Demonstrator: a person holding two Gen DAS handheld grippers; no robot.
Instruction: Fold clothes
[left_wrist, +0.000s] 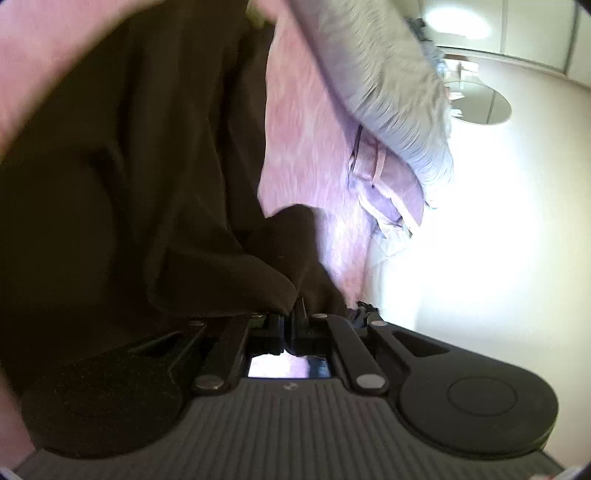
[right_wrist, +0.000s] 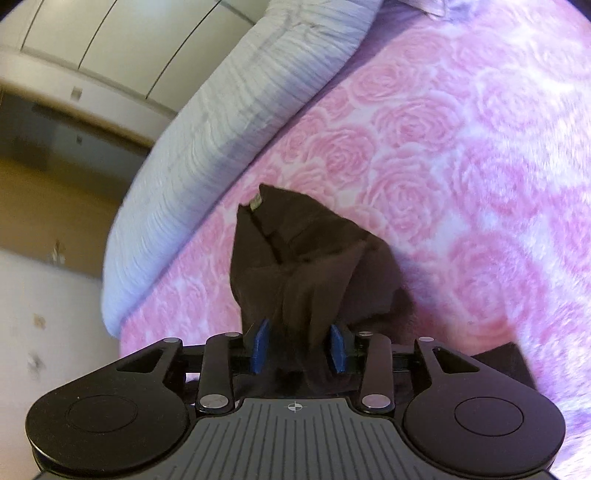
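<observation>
A: What does the left gripper (left_wrist: 284, 332) show?

B: Its jaws are pressed together, with an edge of the dark garment (left_wrist: 129, 184) pinched between them. The cloth rises from the fingers and fills most of the left wrist view, hanging in broad folds.

A: And behind it?

B: The pink bedspread (left_wrist: 306, 147), a pale grey fuzzy blanket (left_wrist: 388, 85) at the upper right, and a small bundle of light pinkish cloth (left_wrist: 384, 192) just below that blanket. Past them it is a bright, washed-out wall.

A: The right gripper (right_wrist: 299, 349)?

B: Its blue pads (right_wrist: 260, 345) stand well apart, so the jaws are spread. A fold of the garment (right_wrist: 306, 266) runs down between them. I cannot tell whether either pad touches it; the jaws are not clamped on it.

A: Where does the garment sit in that view?

B: Bunched in a heap on the rose-patterned bedspread (right_wrist: 424, 166), just ahead of the fingers, with a small label (right_wrist: 255, 201) showing at its far tip. Another dark patch of it shows at the right, beside the gripper body.

A: Anything else?

B: A ribbed grey pillow (right_wrist: 221, 147) lies along the bedspread's left edge, and cabinet doors (right_wrist: 92, 44) show beyond it.
</observation>
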